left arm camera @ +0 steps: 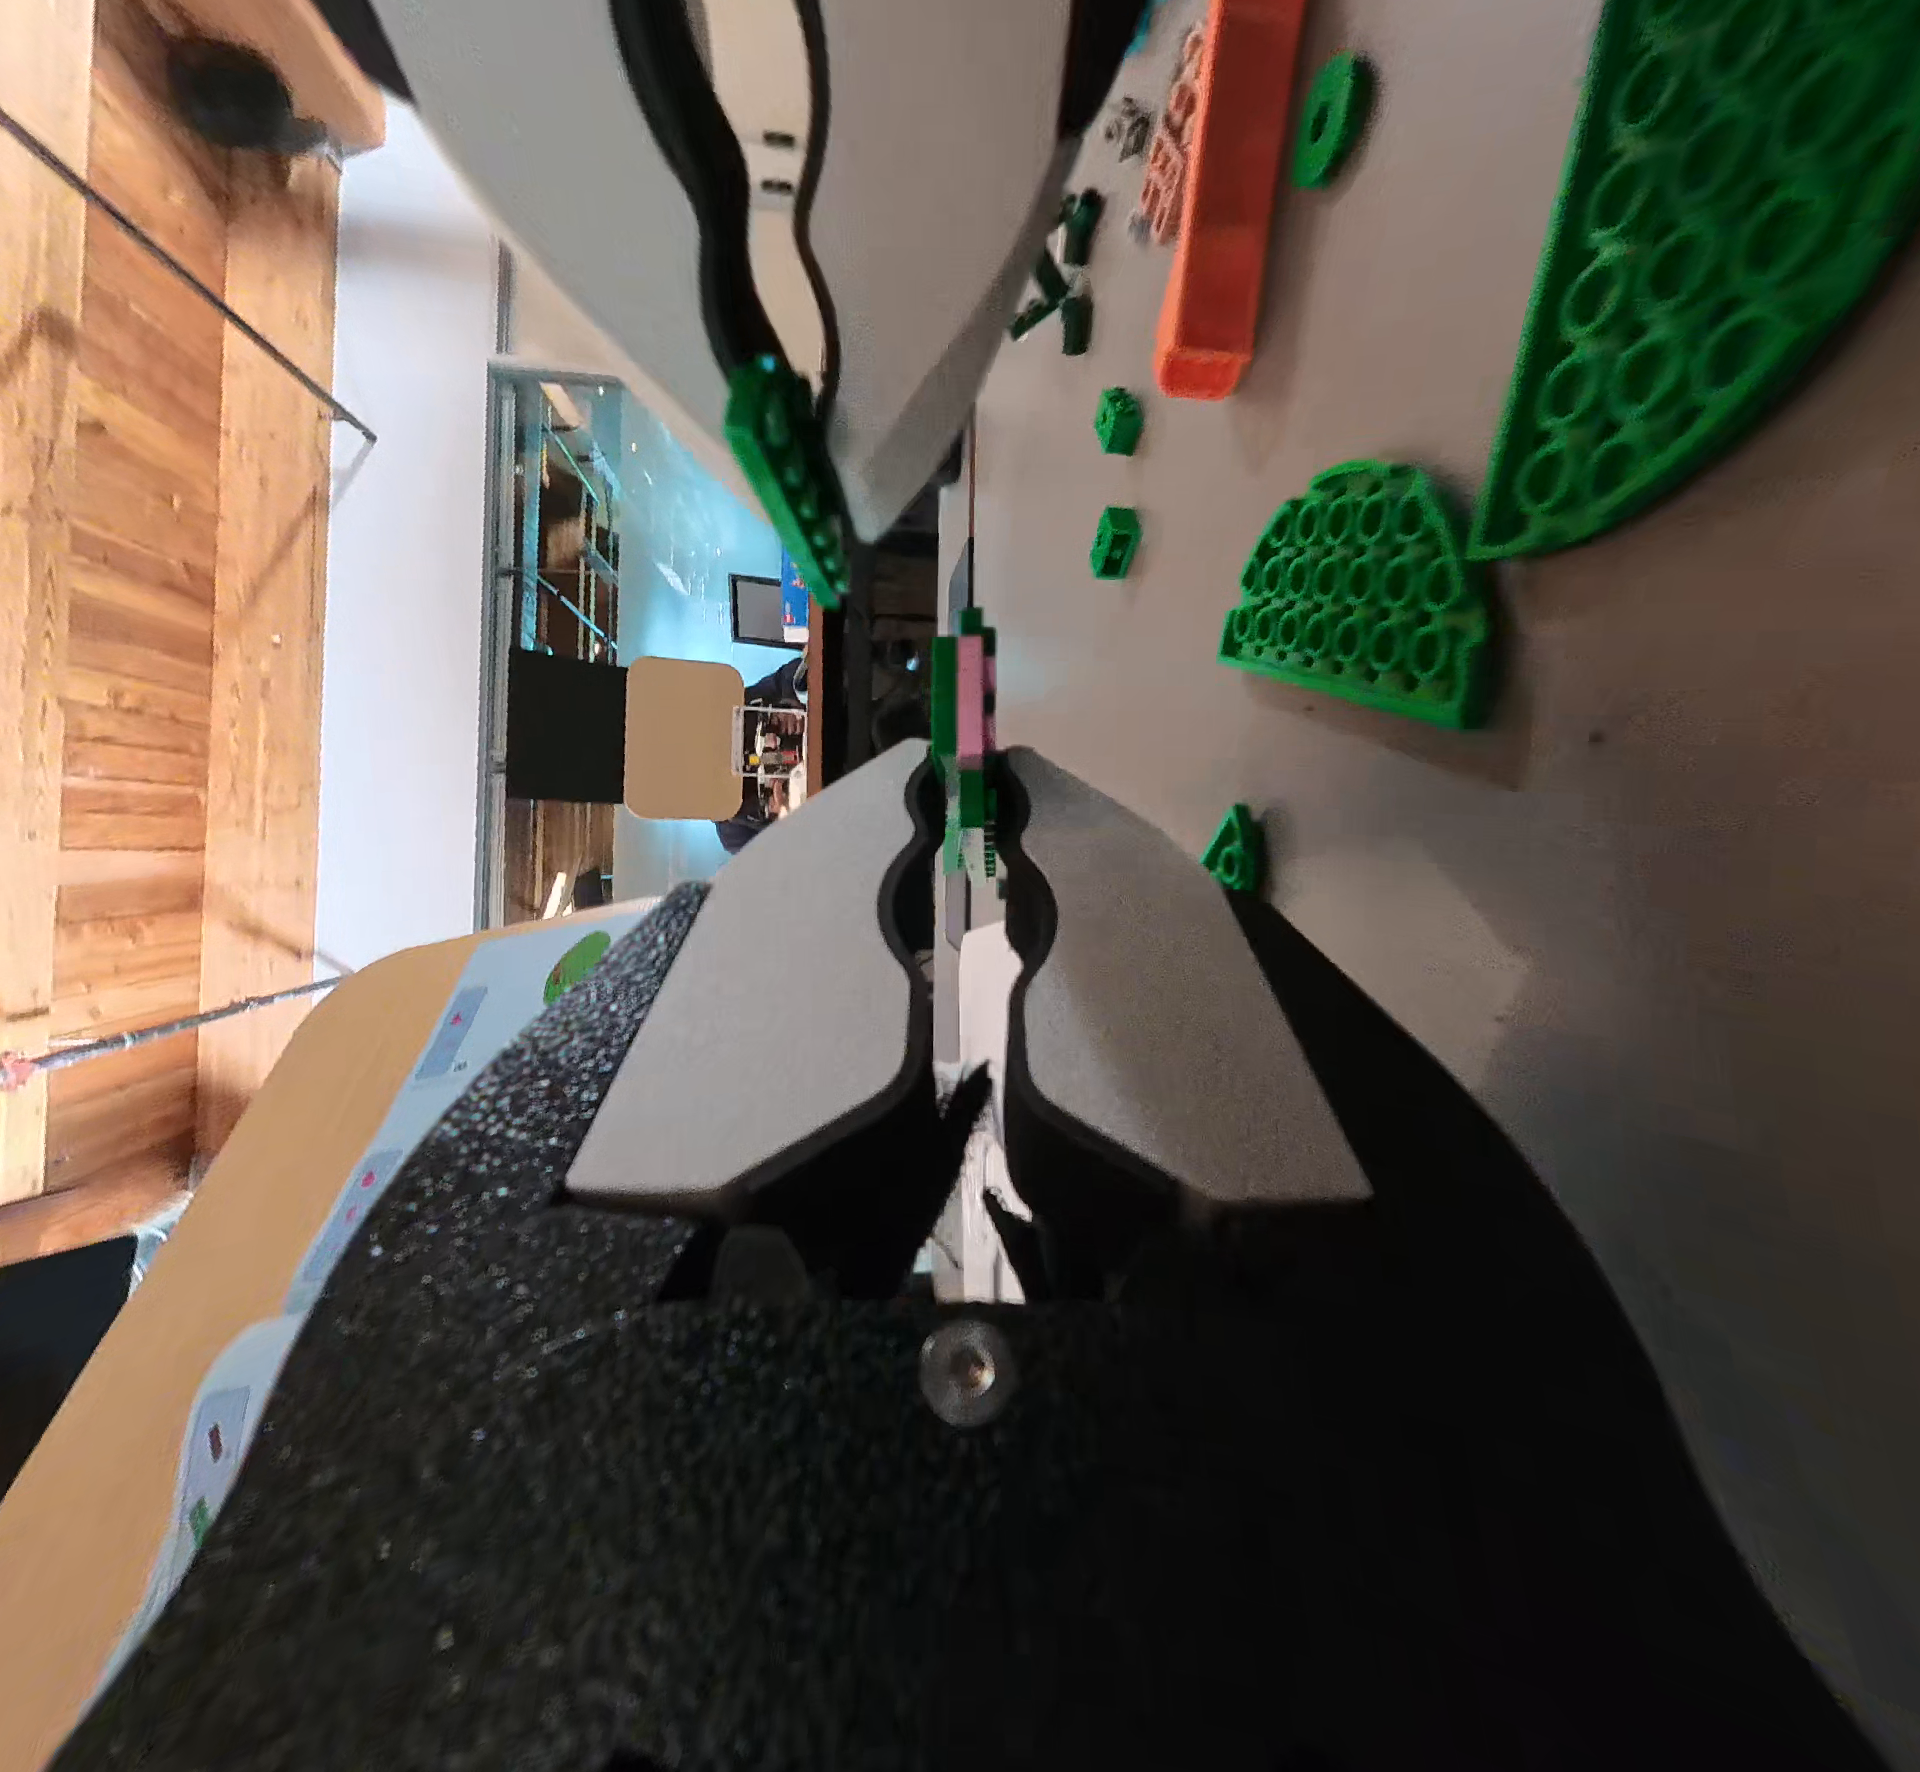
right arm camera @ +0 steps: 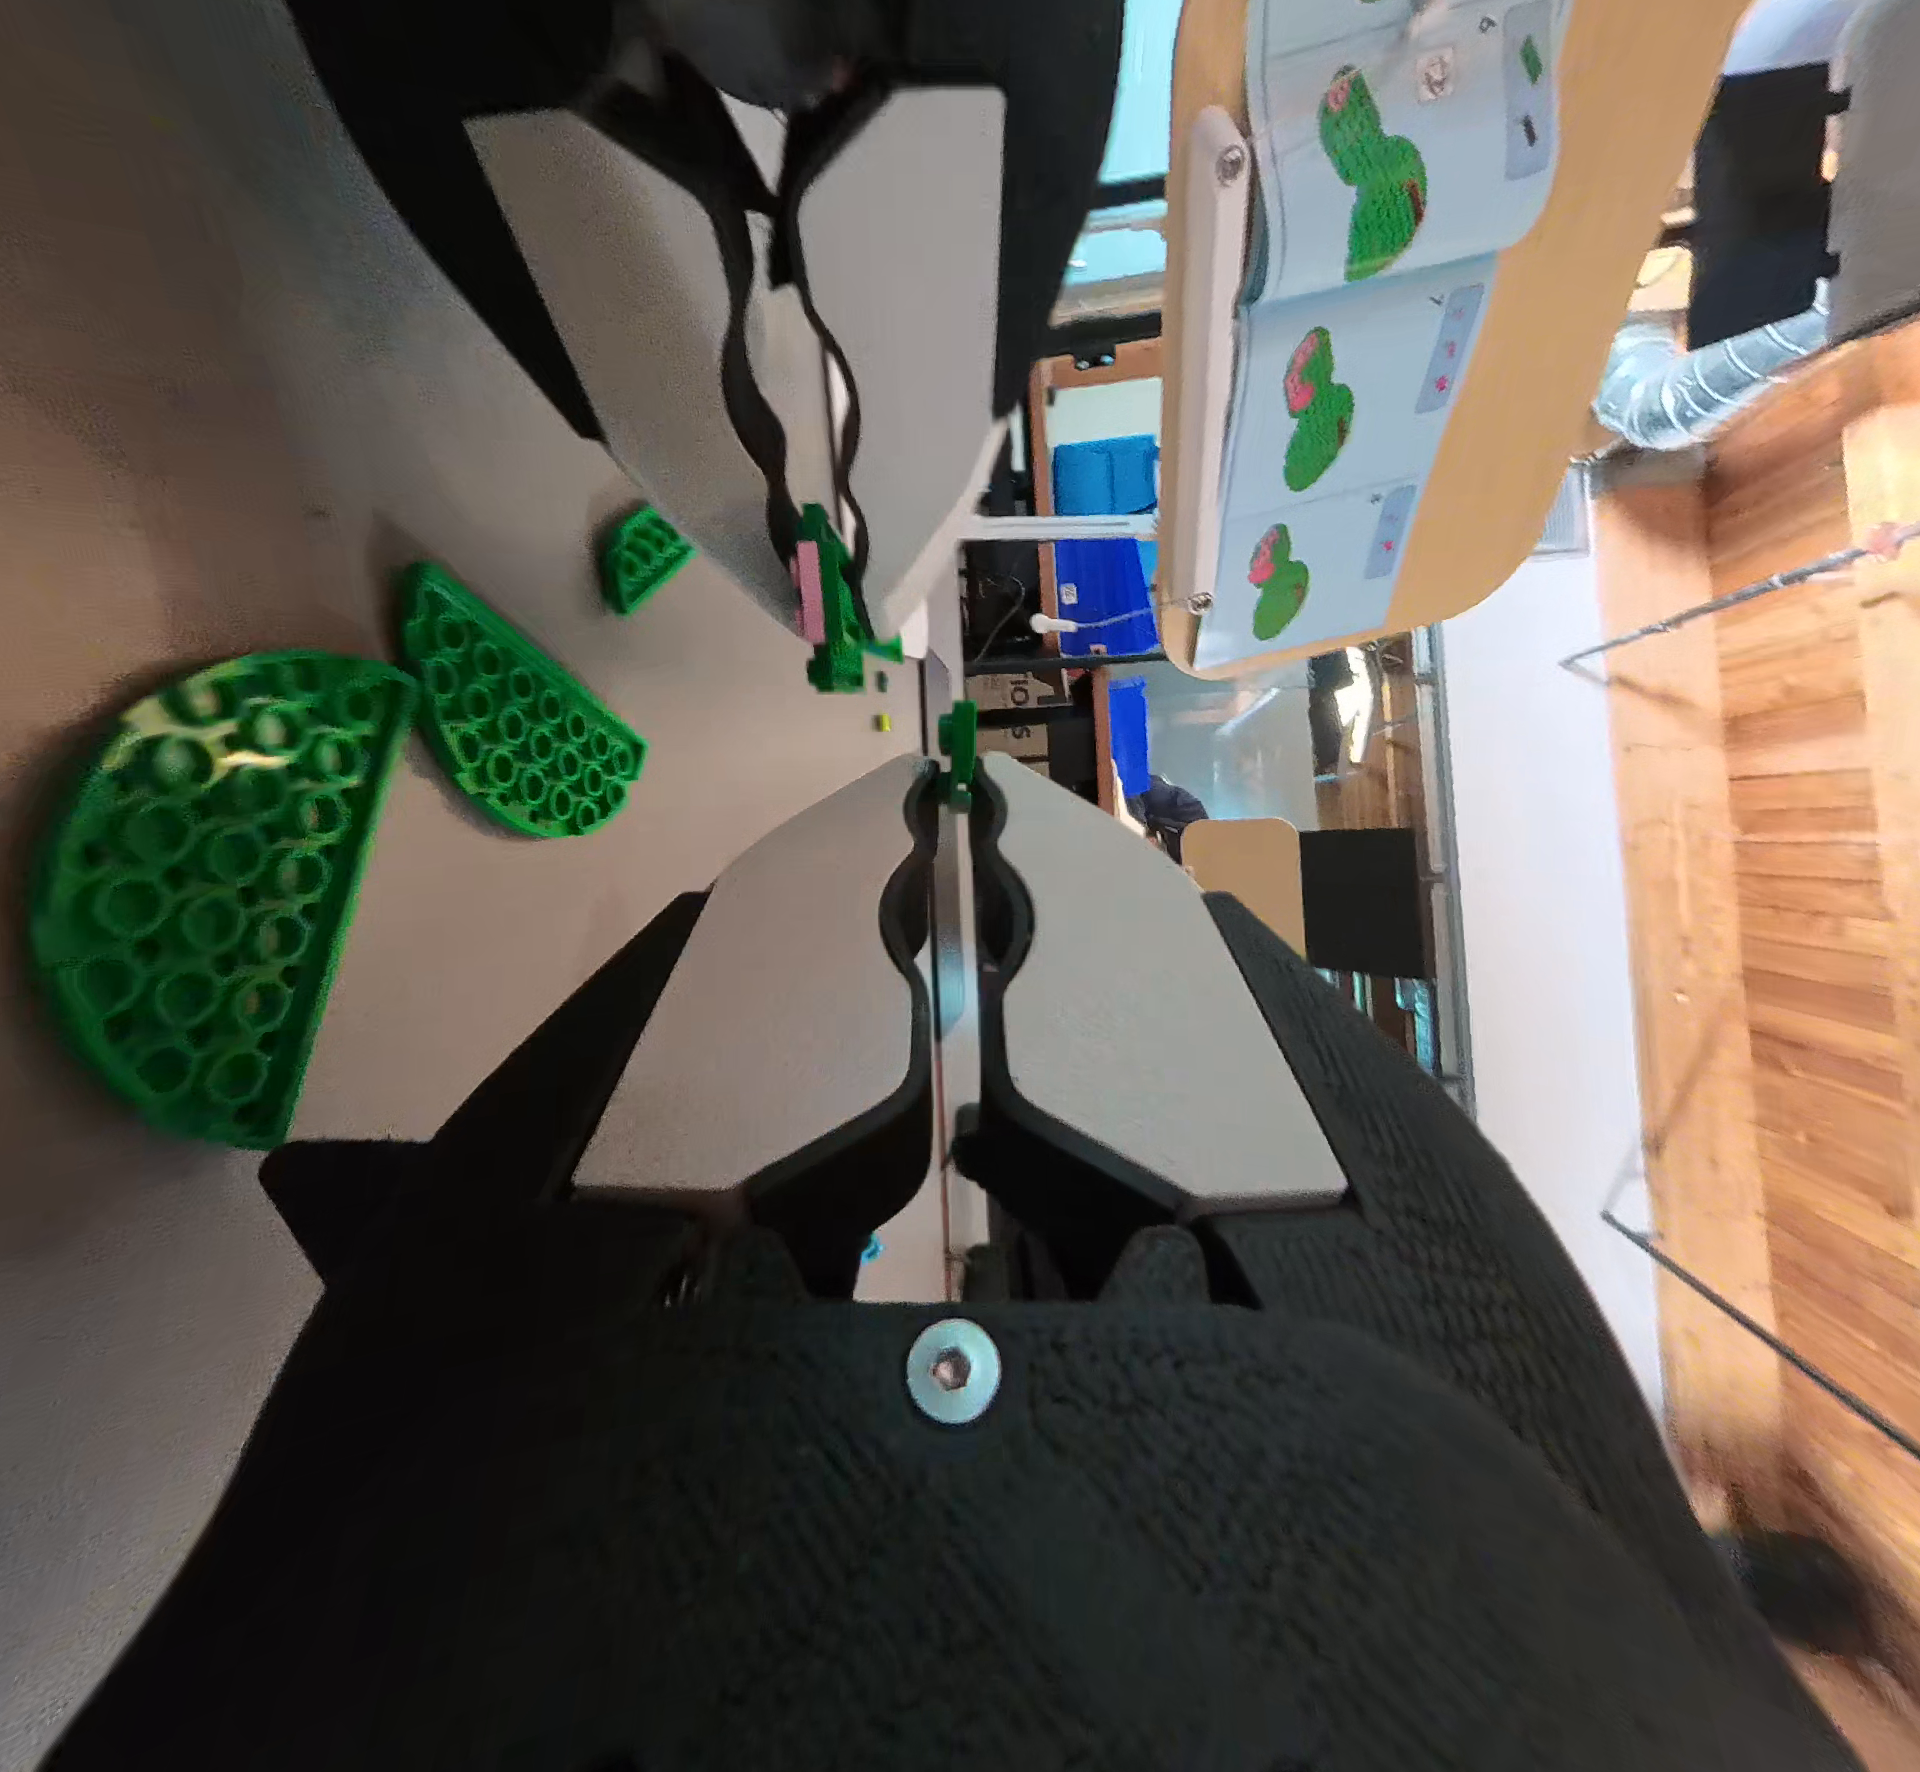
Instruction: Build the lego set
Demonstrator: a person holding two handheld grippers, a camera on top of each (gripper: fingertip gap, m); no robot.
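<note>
My left gripper point(left arm camera: 966, 768) is shut on a small green and pink lego assembly point(left arm camera: 966, 694) and holds it above the white table point(left arm camera: 1662, 891). The assembly also shows in the right wrist view point(right arm camera: 831, 600), between the left gripper's fingers point(right arm camera: 644, 320). My right gripper point(right arm camera: 954, 772) is shut on a narrow green plate point(right arm camera: 956, 740). In the left wrist view that plate point(left arm camera: 784, 475) sits between the right gripper's fingers point(left arm camera: 914, 216), just left of and beyond the assembly. The two held pieces are close together but apart.
On the table lie a large green half-round plate point(left arm camera: 1745, 216), a smaller one point(left arm camera: 1361, 590), an orange brick separator point(left arm camera: 1231, 153), a green round piece point(left arm camera: 1330, 117), two small green bricks point(left arm camera: 1117, 421) and a corner piece point(left arm camera: 1234, 847). An open instruction booklet point(right arm camera: 1382, 268) rests on a wooden stand. The gap from one gripper's tips to the other's is roughly 5 centimeters.
</note>
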